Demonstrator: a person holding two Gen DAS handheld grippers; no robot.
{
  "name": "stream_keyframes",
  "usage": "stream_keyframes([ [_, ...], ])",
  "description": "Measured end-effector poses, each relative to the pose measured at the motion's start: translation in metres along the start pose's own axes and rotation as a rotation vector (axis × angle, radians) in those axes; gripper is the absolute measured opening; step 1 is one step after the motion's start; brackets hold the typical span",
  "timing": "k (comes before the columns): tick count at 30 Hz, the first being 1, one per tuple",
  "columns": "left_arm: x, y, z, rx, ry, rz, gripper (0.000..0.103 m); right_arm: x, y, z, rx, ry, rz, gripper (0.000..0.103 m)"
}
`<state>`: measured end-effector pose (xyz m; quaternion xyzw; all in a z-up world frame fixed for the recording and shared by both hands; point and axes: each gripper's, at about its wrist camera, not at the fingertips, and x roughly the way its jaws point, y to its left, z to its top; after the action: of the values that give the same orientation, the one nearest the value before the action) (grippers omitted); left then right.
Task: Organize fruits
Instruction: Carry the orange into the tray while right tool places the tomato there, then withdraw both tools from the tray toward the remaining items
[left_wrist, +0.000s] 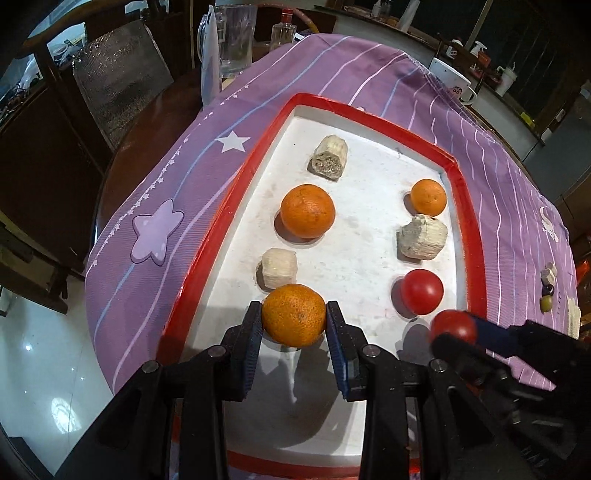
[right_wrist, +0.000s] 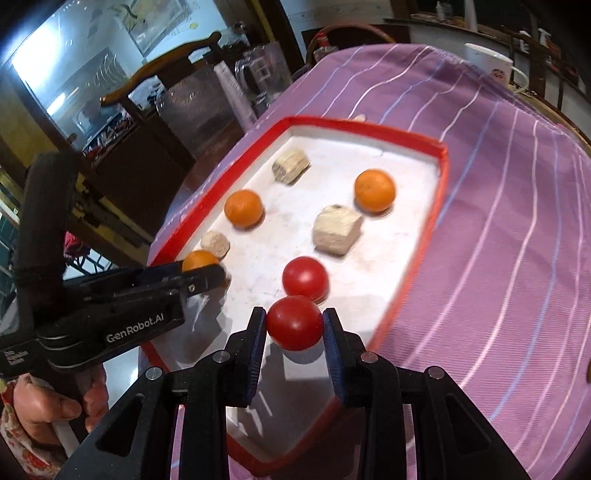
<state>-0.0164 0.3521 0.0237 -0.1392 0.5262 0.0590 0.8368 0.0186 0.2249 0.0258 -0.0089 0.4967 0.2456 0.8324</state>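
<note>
A white tray with a red rim (left_wrist: 476, 236) (right_wrist: 439, 206) lies on the purple cloth. My left gripper (left_wrist: 294, 321) (right_wrist: 207, 271) is shut on an orange (left_wrist: 294, 314) (right_wrist: 199, 260), held just above the tray's near left part. My right gripper (right_wrist: 294, 325) (left_wrist: 456, 332) is shut on a red tomato (right_wrist: 294, 322) (left_wrist: 453, 325) over the tray's near right part. On the tray lie a second tomato (left_wrist: 422, 291) (right_wrist: 305, 278), a big orange (left_wrist: 307, 211) (right_wrist: 243, 208), a small orange (left_wrist: 428, 196) (right_wrist: 374, 190) and three pale fibrous chunks (left_wrist: 422, 236) (right_wrist: 337, 229).
A glass jug (left_wrist: 236, 37) and a bottle (left_wrist: 282, 31) stand beyond the cloth at the back left, a white mug (left_wrist: 452, 83) (right_wrist: 487, 61) at the back right. Small bits (left_wrist: 547, 284) lie on the cloth right of the tray. A person's hand (right_wrist: 44, 406) holds the left gripper's handle.
</note>
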Motion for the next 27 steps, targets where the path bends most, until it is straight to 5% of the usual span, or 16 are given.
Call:
stream_keyframes([
  [9,-0.005,0.005,0.004,-0.025,0.008,-0.022,0.035,0.013,0.002,0.001,0.020,0.010,0.030,0.035],
  [14,-0.021,0.000,0.007,-0.030,-0.028,-0.018,0.044,0.006,0.003,0.000,0.012,-0.001,0.033,0.036],
  [27,-0.050,-0.071,-0.005,0.075,-0.087,0.073,0.053,-0.052,-0.050,-0.019,0.143,-0.088,-0.029,0.036],
])
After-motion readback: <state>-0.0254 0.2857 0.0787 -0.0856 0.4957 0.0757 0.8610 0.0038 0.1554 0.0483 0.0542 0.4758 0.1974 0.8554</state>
